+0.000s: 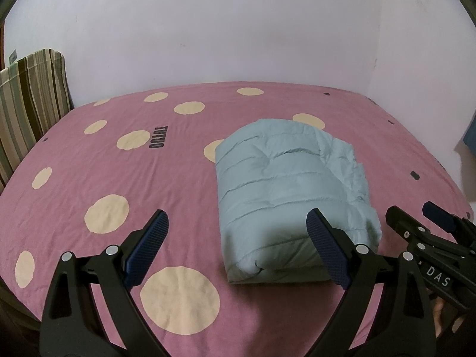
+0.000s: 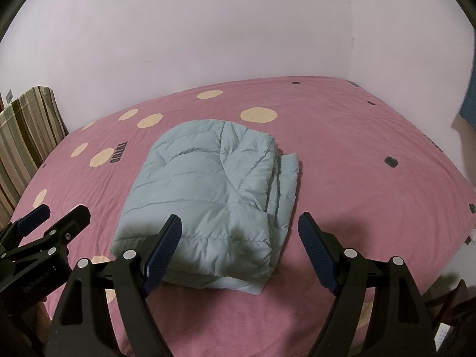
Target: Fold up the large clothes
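Observation:
A pale blue quilted jacket point(image 1: 285, 187) point(image 2: 208, 196) lies folded into a thick rectangular bundle on the pink bed sheet point(image 1: 89, 184) point(image 2: 372, 202). My left gripper point(image 1: 238, 229) hovers open over the bundle's near left corner, nothing between its blue pads. In the right wrist view my right gripper point(image 2: 239, 232) stands open above the bundle's near right corner, also holding nothing. Each gripper shows at the edge of the other's view: the right gripper point(image 1: 428, 223) low right, the left gripper point(image 2: 50, 217) low left.
The sheet carries large cream dots and small dark marks. A striped cushion point(image 1: 29, 107) point(image 2: 26, 131) leans at the bed's left end. White walls point(image 1: 238, 29) close the far side and right corner. The bed's near edge runs just below both grippers.

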A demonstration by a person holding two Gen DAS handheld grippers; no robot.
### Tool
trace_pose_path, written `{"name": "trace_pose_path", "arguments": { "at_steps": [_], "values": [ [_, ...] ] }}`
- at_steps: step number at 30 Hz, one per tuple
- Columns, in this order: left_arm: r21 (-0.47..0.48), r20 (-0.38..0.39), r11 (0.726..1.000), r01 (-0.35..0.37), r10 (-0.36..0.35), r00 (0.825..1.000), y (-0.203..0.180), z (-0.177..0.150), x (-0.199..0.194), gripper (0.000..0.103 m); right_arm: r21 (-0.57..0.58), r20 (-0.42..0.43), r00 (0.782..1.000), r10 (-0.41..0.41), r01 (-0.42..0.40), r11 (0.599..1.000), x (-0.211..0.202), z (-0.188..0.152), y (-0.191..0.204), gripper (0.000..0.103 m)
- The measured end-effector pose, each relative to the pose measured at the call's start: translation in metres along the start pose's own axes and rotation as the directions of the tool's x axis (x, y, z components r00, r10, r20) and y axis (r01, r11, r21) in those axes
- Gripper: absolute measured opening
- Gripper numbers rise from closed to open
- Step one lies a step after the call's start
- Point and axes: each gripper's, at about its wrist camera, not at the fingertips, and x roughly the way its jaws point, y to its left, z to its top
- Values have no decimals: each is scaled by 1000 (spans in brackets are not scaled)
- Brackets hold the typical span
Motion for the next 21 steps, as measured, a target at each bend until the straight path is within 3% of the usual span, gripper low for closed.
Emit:
{"name": "trace_pose_path", "arguments": {
  "at_steps": [21],
  "values": [
    [25,-12,999,21,-21,1000,4,-4,3,94,-8,-15,1000,7,-7,1000,5,1,0,79]
  ]
}}
